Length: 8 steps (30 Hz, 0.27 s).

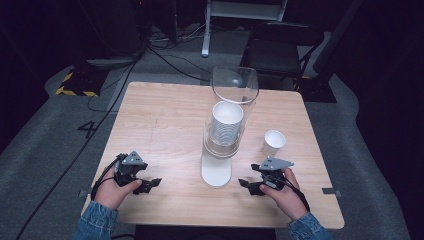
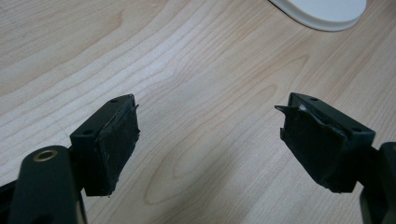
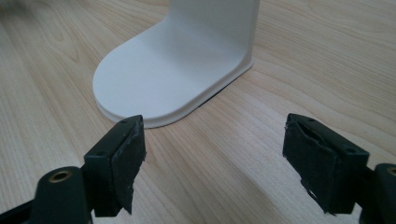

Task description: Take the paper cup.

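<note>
— What's the surface (image 1: 165,120) like?
— Pale wood grain, square, on grey carpet in a dark room; a black chair (image 1: 280,47) and cables behind.
— And on it?
— A clear tube dispenser (image 1: 227,125) on a smooth white rounded base, stacked ribbed paper cups inside. One white paper cup (image 1: 273,143) stands just right of it.
— The tongs?
— Left tongs (image 1: 150,185) and right tongs (image 1: 248,185) both spread wide, holding nothing, flanking the base.

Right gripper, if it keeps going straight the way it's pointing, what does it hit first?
Most likely the white base of the cup dispenser: it lies just ahead of the open right gripper, slightly toward its left finger. Only bare table lies between.
</note>
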Available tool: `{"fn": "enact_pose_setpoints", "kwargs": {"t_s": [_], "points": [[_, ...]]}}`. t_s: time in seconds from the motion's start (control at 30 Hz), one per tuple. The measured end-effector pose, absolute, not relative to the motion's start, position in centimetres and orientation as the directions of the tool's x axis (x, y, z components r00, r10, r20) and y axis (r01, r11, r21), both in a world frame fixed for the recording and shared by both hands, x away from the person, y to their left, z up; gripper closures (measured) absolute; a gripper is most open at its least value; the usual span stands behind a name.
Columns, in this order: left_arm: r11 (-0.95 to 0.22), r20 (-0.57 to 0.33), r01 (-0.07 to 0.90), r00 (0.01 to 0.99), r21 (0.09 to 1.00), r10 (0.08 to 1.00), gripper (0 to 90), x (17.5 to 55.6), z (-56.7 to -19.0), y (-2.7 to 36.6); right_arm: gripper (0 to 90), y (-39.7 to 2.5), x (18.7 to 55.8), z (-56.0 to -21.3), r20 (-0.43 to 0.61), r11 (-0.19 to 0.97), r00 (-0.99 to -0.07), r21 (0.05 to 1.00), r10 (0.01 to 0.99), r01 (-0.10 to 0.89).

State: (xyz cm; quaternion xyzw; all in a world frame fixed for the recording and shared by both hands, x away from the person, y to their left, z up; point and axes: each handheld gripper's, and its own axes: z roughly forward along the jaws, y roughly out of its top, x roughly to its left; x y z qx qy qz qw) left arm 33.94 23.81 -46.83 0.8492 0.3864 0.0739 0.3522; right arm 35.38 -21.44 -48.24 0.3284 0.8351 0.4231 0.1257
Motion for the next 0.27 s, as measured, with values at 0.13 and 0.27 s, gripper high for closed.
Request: {"fn": "enact_pose_setpoints", "kwargs": {"t_s": [0.13,0.27], "points": [[-0.460,-0.154,0.608,0.695,0.647,0.702,18.1,33.95,-47.07,23.77,20.7,-21.40,35.45,-48.66,0.068,0.422,-0.749,0.790,0.660,0.444],[-0.475,-0.151,0.610,0.700,0.634,0.698,16.7,33.95,-47.16,23.73,18.2,-21.36,35.51,-49.07,0.051,0.431,-0.748,0.790,0.662,0.436]]}}
